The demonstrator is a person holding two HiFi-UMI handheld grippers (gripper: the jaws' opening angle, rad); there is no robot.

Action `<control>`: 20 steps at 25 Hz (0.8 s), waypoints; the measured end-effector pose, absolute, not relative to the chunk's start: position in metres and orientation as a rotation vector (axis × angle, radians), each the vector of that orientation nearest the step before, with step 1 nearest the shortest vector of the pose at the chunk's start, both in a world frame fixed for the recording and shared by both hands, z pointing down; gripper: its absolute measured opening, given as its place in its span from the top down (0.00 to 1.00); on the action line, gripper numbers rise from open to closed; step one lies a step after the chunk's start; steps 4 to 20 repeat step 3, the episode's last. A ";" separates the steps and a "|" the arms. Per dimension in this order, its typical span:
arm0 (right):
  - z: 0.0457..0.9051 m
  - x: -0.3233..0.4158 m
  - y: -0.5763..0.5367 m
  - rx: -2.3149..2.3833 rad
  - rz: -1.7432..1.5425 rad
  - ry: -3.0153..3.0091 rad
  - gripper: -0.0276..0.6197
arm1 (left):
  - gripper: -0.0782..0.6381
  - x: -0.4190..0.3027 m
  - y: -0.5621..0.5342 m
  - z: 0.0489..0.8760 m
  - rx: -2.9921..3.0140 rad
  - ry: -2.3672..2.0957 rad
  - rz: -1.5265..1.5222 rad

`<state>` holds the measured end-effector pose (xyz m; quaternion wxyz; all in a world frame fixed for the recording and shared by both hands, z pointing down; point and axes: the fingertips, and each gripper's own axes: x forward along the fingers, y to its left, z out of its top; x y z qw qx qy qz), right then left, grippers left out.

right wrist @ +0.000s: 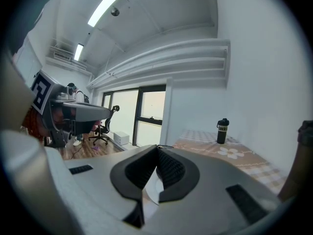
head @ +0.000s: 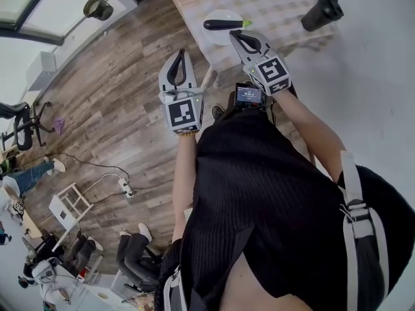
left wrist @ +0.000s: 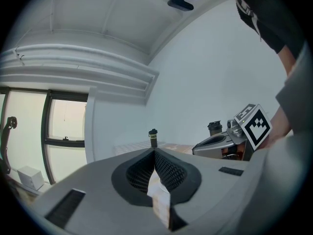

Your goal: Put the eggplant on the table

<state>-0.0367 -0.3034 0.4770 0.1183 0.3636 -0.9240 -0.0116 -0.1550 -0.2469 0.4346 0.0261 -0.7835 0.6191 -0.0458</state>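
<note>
The eggplant (head: 224, 24), dark with a green stem end, lies on a white plate (head: 214, 34) at the near edge of the table (head: 272, 5), which has a checked cloth. My right gripper (head: 235, 35) is shut and empty, its tips just beside the plate and the eggplant's right end. To the left, my left gripper (head: 181, 52) is over the wood floor, short of the table edge, also shut and empty. In the left gripper view the jaws (left wrist: 154, 151) meet at the tips. In the right gripper view the jaws (right wrist: 157, 147) are closed too, and the eggplant is hidden.
A black bottle (head: 322, 11) stands at the table's far right corner; it shows as bottle (left wrist: 153, 137) and bottle (right wrist: 222, 130) in the gripper views. An office chair (head: 23, 122), a white rack (head: 70, 205) and cables lie on the floor to the left.
</note>
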 end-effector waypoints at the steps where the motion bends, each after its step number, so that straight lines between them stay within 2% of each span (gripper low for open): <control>1: 0.476 -0.036 -0.304 1.064 -0.038 -2.703 0.95 | 0.90 -0.156 -0.247 0.435 -2.419 1.919 -0.143; 20: 0.474 -0.033 -0.307 1.071 -0.052 -2.700 0.95 | 0.90 -0.156 -0.247 0.435 -2.414 1.931 -0.143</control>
